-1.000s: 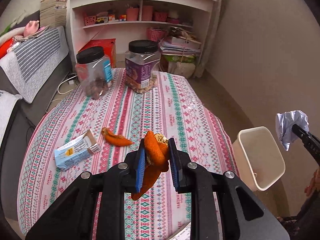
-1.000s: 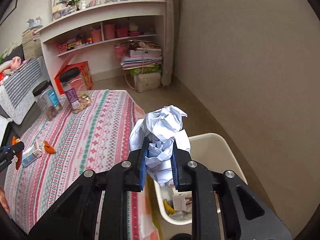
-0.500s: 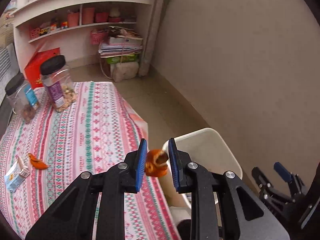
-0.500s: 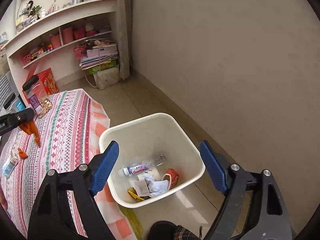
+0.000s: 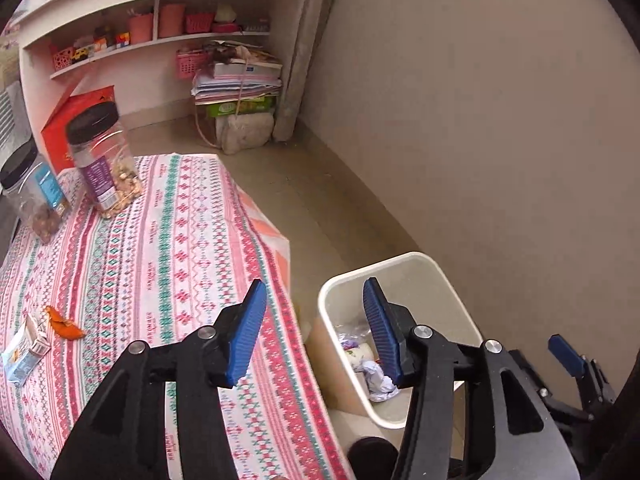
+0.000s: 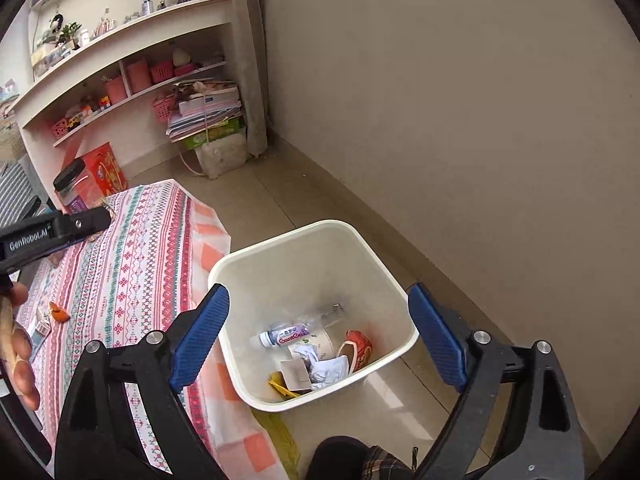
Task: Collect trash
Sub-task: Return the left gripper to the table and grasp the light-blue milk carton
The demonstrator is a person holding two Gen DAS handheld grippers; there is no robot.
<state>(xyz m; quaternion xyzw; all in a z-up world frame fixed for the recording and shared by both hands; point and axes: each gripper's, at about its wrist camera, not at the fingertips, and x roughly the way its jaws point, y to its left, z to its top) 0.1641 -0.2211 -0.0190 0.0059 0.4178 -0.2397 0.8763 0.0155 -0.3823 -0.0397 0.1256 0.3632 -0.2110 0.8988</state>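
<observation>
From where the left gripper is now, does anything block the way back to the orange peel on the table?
Nothing visible does. The left gripper, jaws opening and empty, hangs at the table edge; only bare tablecloth lies between it and the orange peel beside the carton.

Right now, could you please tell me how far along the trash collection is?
Done: the bin already holds crumpled paper, a bottle and a red wrapper. In hand: nothing; the left hand-held gripper and the right hand-held gripper are both opening, empty, over the bin. Left: an orange peel and a small carton on the tablecloth.
</observation>
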